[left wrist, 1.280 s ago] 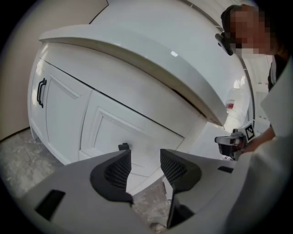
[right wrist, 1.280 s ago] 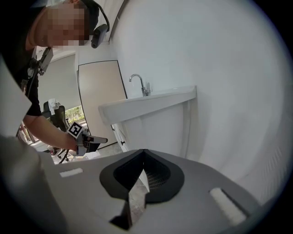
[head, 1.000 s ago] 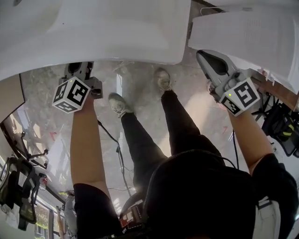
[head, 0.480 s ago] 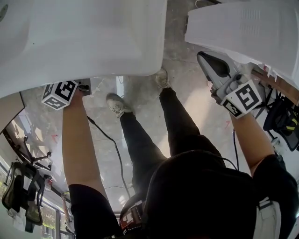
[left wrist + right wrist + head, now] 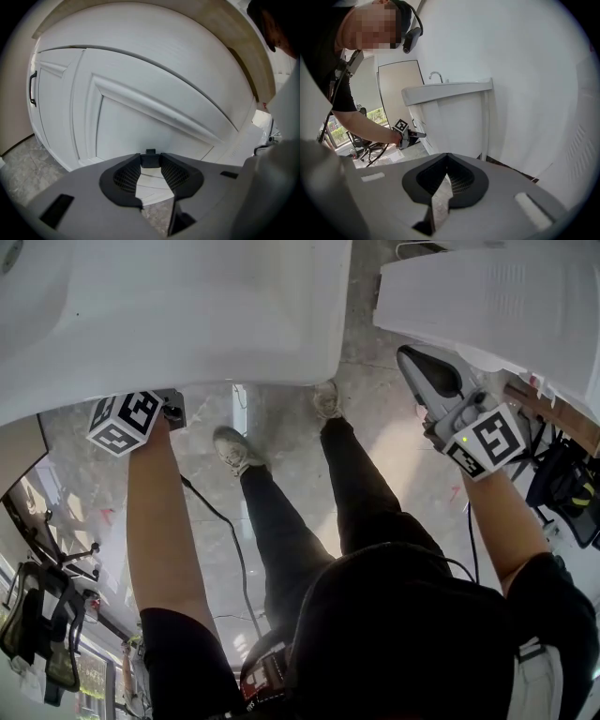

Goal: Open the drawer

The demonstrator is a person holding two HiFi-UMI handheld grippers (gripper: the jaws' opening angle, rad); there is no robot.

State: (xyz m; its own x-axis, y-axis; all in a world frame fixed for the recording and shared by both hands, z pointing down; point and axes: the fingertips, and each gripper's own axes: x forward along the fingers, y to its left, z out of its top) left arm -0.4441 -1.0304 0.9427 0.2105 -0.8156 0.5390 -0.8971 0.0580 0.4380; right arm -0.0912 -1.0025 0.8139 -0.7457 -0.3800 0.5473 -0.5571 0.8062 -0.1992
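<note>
The left arm [image 5: 167,521] and right arm [image 5: 495,521] both reach forward, forearms bare. The left gripper [image 5: 150,161] tilts downward; its 2 jaws have just been closing, and their tips now sit against a small dark handle [image 5: 150,158] between them. The right gripper [image 5: 447,161] also tilts down, jaws together, holding nothing

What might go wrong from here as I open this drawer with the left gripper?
1. The left gripper has just been closing its jaws around a small dark handle, which sits only at the fingertips. Whether they grip it isn't clear, so a pull may slip off.
2. The white countertop hides that gripper's jaws in the head view, so aim is hard to check from above.
</note>
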